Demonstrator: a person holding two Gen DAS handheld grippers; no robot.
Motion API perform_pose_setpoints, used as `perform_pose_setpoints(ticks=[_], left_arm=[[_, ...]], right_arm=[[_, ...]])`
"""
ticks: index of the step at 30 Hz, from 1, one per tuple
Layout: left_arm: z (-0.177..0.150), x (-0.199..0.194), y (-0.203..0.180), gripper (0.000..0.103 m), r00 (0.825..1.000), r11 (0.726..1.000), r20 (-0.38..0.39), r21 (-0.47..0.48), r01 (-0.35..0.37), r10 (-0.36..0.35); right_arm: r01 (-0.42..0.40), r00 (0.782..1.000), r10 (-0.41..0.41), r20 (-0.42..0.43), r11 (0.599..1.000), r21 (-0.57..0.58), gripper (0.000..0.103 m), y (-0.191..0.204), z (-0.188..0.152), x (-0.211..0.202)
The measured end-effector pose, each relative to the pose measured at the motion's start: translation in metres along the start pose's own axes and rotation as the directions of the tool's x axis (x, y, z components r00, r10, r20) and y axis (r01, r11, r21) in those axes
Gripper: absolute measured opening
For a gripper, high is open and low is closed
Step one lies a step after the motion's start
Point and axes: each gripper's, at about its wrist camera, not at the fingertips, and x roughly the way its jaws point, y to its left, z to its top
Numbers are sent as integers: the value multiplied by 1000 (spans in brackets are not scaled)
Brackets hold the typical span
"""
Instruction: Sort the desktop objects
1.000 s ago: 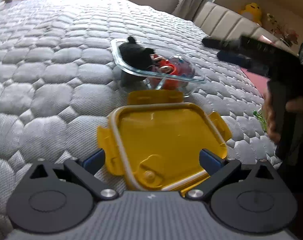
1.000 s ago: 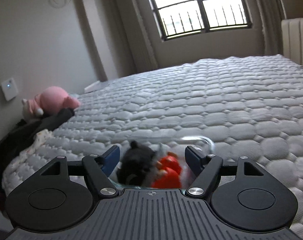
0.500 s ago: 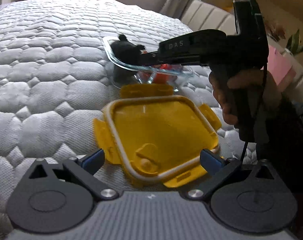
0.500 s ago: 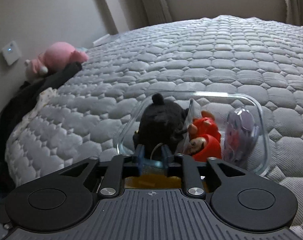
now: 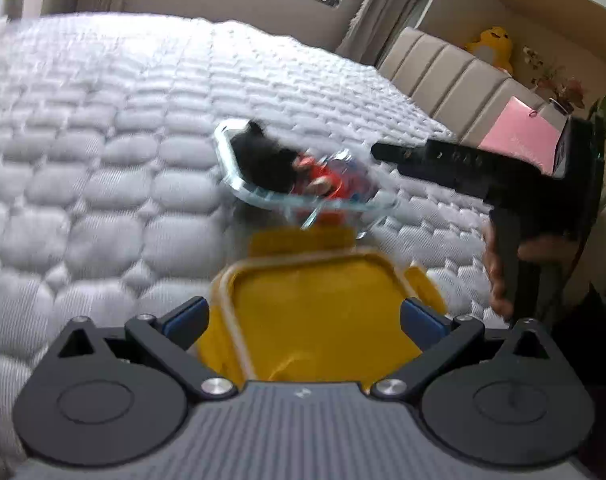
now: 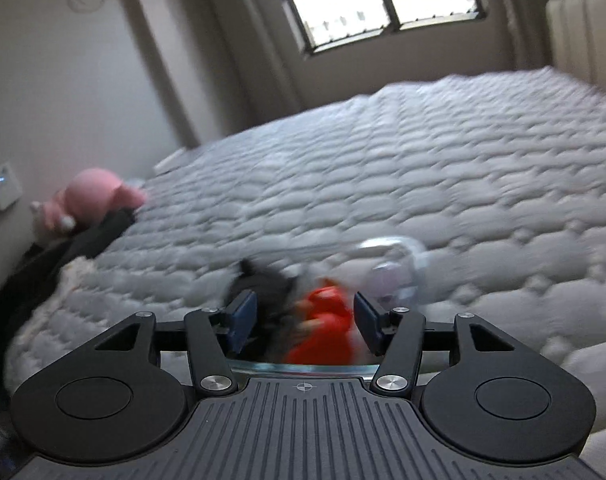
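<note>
- The yellow lid [image 5: 319, 312] is the thing that matters here. It lies flat on the quilted bed [image 5: 103, 208], right between the spread fingers of the left gripper [image 5: 303, 320], one blue pad on each side of it and neither clearly touching.
- So the left gripper is open and straddling the lid, and it's way nearer to it than the other one.
- The lid looks squarish, so no real long axis. It's hard plastic with a pale seal ring and clip tabs sticking out at the edges.
- Just past the lid's far edge sits the glass box [image 5: 239, 184], holding a black plush toy [image 5: 263, 156] and a red toy [image 5: 327, 184], pretty blurry.
- My guess is the lid has to go forward and up onto that box.
- The right gripper [image 6: 303, 320] hangs over the box's near side, jaws apart and empty, the toys showing between its fingers.
</note>
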Motion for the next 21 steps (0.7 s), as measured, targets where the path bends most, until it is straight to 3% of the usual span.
perform_pose_setpoints(ticks=[4, 7, 10, 12, 17, 21], left_arm=[[-1, 13, -20, 102, 997, 997, -43, 49, 62, -60], [-13, 17, -25, 102, 994, 994, -93, 79, 73, -65], [-21, 12, -12, 102, 994, 997, -99, 55, 57, -51], [-22, 9, 1, 103, 995, 999, -93, 11, 41, -40], [-19, 7, 28, 103, 996, 994, -73, -101, 40, -47], [-20, 12, 28, 103, 995, 995, -83, -88, 55, -63]], right_arm=[[-14, 1000, 14, -9, 997, -72, 59, 11, 13, 9], [-26, 998, 17, -56, 986, -164, 49, 38, 25, 39], [-17, 996, -5, -93, 971, -240, 40, 66, 30, 75], [10, 996, -35, -85, 960, -279, 40, 78, 30, 91], [-53, 979, 33, -200, 994, -97, 31, 71, 27, 112], [-32, 974, 11, -228, 996, -89, 30, 64, 25, 108]])
